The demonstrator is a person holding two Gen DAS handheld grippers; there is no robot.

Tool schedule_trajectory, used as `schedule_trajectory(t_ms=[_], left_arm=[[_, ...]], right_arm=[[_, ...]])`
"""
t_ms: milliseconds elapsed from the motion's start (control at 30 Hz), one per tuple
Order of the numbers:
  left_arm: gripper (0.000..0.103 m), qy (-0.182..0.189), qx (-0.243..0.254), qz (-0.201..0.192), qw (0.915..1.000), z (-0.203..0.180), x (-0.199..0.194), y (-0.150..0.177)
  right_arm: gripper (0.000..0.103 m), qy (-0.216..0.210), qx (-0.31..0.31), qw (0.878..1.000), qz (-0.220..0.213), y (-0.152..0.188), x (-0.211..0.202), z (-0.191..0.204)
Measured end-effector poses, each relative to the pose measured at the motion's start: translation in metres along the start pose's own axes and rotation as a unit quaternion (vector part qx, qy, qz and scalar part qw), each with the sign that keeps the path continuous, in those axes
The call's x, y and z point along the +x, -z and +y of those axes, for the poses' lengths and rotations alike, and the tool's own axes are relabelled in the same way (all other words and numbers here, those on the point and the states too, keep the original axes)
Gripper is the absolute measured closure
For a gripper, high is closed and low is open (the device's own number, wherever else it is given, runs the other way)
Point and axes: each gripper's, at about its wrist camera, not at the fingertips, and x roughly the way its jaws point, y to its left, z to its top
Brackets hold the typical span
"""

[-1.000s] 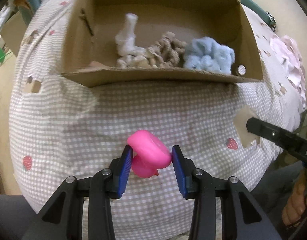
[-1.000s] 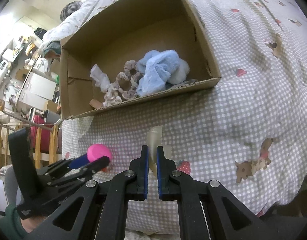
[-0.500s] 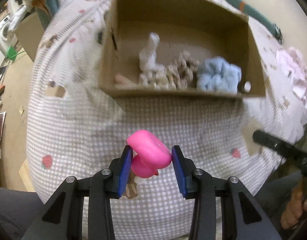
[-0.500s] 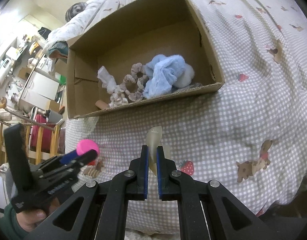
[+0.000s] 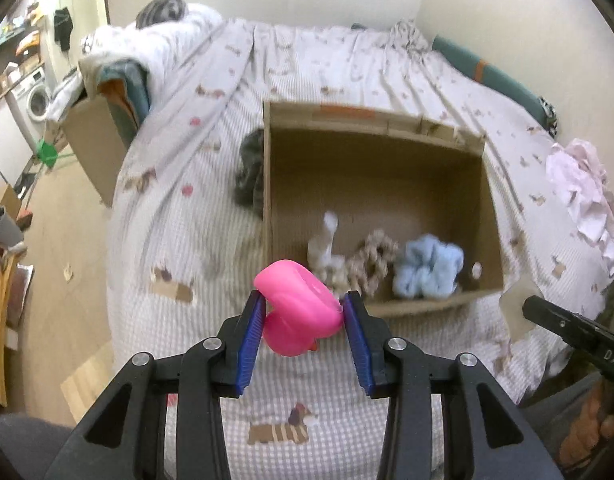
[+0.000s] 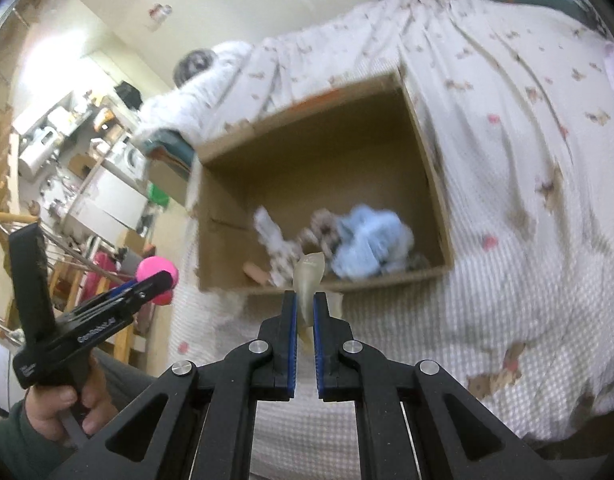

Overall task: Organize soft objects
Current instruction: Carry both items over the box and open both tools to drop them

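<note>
Above the bed (image 5: 195, 240), my left claw (image 5: 301, 314) pinches a pink squishy toy (image 5: 297, 312) between its blue pads, held in the air just short of the cardboard box's (image 5: 275, 184) near wall. My right claw (image 6: 305, 312) is nearly pressed together on a pale translucent soft piece (image 6: 309, 276), also in front of the box. Inside, along the near wall, lie a white cloth (image 5: 325, 244), a beige scrunchie (image 5: 371, 260) and a light-blue scrunchie (image 5: 429, 270), side by side.
</note>
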Motion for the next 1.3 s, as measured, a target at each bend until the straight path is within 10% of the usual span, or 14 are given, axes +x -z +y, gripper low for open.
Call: schedule_trajectory(t_ms=[600, 1300], left_arm=[[0.066, 0.067, 0.039, -0.009, 0.9969, -0.018, 0.041, -0.05], [0.072, 0.051, 0.024, 0.044, 0.9974, -0.024, 0.104, -0.037]], right_arm=[[0.094, -0.033, 0.017, 0.998, -0.056, -0.073, 0.004, -0.01], [0.094, -0.004, 0.031, 0.998, 0.061, -0.059, 0.1, -0.021]])
